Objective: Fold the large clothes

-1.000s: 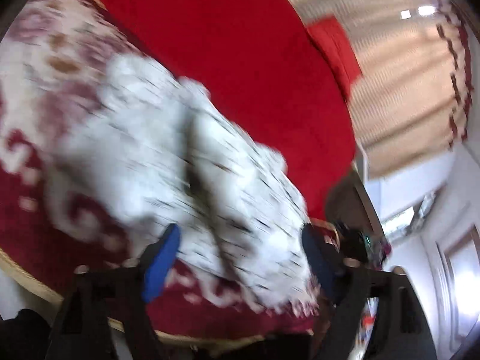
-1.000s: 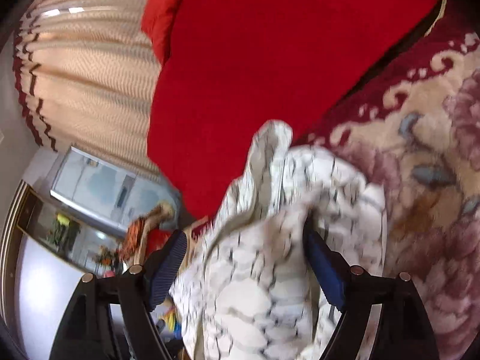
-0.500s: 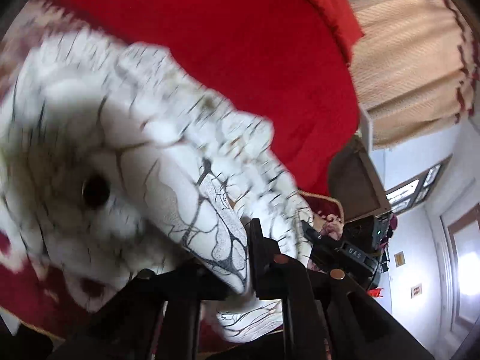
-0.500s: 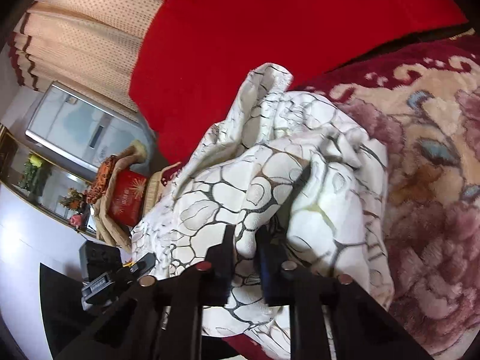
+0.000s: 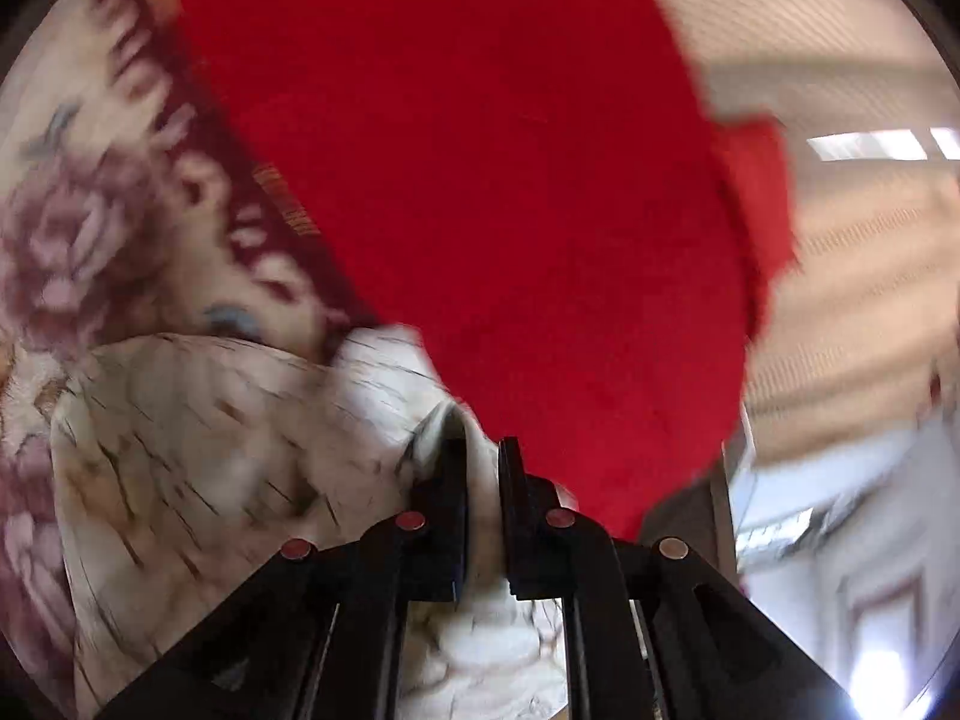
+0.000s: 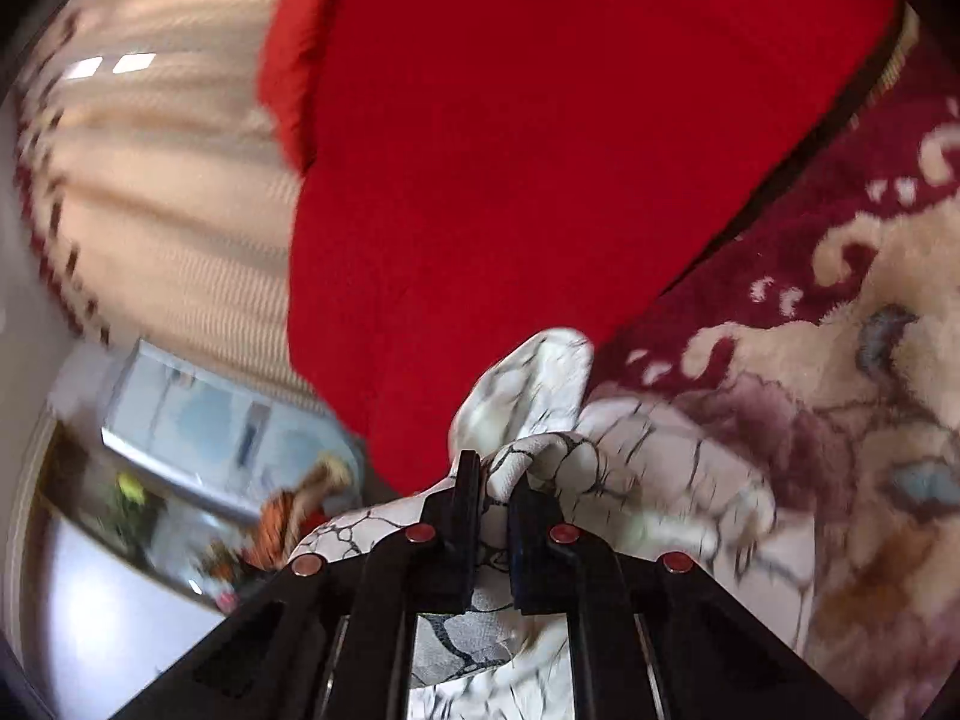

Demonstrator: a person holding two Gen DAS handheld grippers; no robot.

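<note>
While both grippers are clamped, the white crackle-print garment [image 5: 198,450] sits pinched between each pair of jaws.

Left gripper [image 5: 483,468]: closed on a fold, cloth trailing left over the floral rug [image 5: 90,228]. Right gripper [image 6: 493,480]: closed on a bunched edge, cloth spreading right; red blanket [image 6: 510,150] beyond.

No legible text, label, brand, number or sign anywhere.
</note>
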